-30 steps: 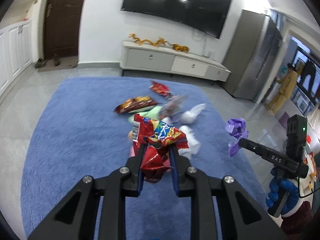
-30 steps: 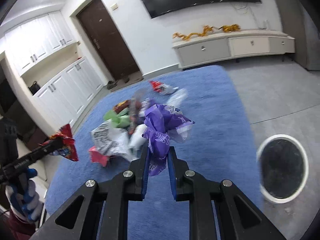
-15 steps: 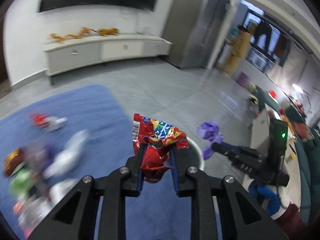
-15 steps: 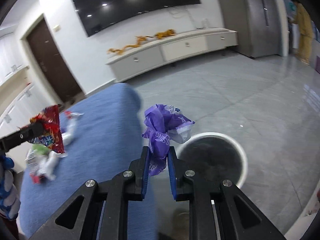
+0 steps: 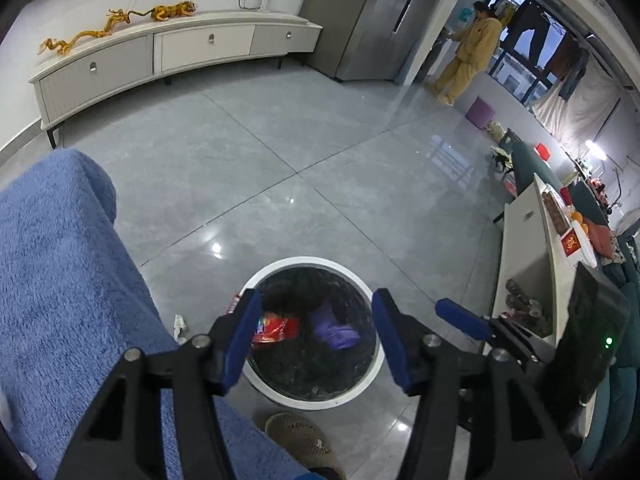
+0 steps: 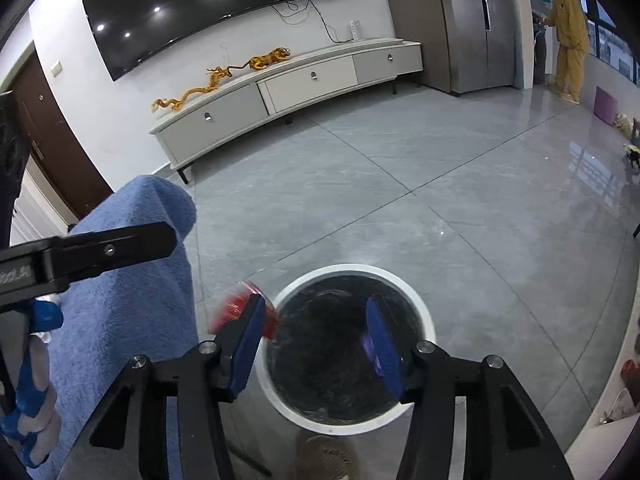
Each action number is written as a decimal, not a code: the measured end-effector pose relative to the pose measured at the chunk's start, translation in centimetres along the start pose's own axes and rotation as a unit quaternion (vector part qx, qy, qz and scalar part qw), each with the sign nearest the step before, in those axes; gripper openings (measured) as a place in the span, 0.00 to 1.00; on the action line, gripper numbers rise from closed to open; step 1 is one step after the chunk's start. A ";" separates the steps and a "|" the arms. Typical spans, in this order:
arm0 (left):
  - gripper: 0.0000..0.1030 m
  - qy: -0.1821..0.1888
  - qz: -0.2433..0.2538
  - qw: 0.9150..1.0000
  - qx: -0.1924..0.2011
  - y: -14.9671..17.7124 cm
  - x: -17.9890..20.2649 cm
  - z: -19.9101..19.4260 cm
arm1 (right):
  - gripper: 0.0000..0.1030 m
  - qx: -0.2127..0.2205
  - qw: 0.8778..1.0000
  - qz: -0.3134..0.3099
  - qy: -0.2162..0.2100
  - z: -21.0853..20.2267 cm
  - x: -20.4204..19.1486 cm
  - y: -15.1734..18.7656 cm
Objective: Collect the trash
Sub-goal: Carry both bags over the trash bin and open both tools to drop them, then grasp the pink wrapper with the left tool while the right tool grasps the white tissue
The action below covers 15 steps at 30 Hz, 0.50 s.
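Here the left gripper (image 5: 316, 334) has its fingers (image 5: 244, 336) spread wide with nothing between them; the right gripper (image 6: 316, 344) likewise stands wide open and empty, its blue-padded fingers (image 6: 382, 344) framing the same target; directly beyond and below both pairs of fingers sits the round white-rimmed trash bin (image 5: 256, 280), lined with a dark bag, on the grey tiled floor (image 5: 320, 160); inside it, just past the left finger of the left gripper, lies the red snack wrapper (image 5: 276, 328), and beside it, toward the middle, the purple wrapper (image 5: 332, 330); in the right wrist view the red wrapper shows blurred at the bin's left edge by the left finger, and a purple smear sits against the right finger; a small crumpled white scrap (image 5: 180, 324) lies on the floor just left of the bin; further left of the fingers spreads the blue rug (image 5: 60, 280); far ahead stands a long white cabinet (image 6: 280, 88) with golden dragon figures (image 6: 224, 74) on top, a dark TV (image 6: 208, 12) above it; off to the far right stands a person in yellow (image 5: 470, 52).
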<state>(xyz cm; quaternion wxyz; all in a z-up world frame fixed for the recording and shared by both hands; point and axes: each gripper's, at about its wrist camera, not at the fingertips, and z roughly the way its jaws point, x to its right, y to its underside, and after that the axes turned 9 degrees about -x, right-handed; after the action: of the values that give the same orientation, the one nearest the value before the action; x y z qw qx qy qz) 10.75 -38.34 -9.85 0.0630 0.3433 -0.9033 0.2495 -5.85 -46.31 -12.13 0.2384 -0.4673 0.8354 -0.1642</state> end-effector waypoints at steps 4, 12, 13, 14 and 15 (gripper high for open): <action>0.54 -0.009 0.016 1.000 0.007 1.4 -0.1 -1.0 | 0.49 -0.008 1.000 0.001 0.018 -0.2 -0.2 0.8; 0.54 -0.081 0.035 0.991 0.100 6.4 -0.5 -8.6 | 0.49 0.003 1.000 -0.028 0.014 -2.7 -3.4 2.7; 0.54 -0.085 0.037 0.990 0.111 7.1 -0.6 -9.8 | 0.49 0.007 0.999 -0.034 0.013 -3.3 -4.1 3.0; 0.54 -0.093 0.041 0.987 0.124 8.2 -0.8 -11.1 | 0.49 0.011 0.999 -0.041 0.012 -4.0 -4.7 3.2; 0.54 -0.100 0.044 0.985 0.130 8.9 -0.9 -12.0 | 0.49 0.015 0.999 -0.050 0.010 -4.7 -5.6 3.5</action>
<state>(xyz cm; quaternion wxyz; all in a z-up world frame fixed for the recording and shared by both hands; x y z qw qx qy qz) 4.96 -26.19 -3.36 -0.0835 0.3314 -0.8792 0.3321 -8.39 -39.46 -8.60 0.2285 -0.5028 0.8109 -0.1931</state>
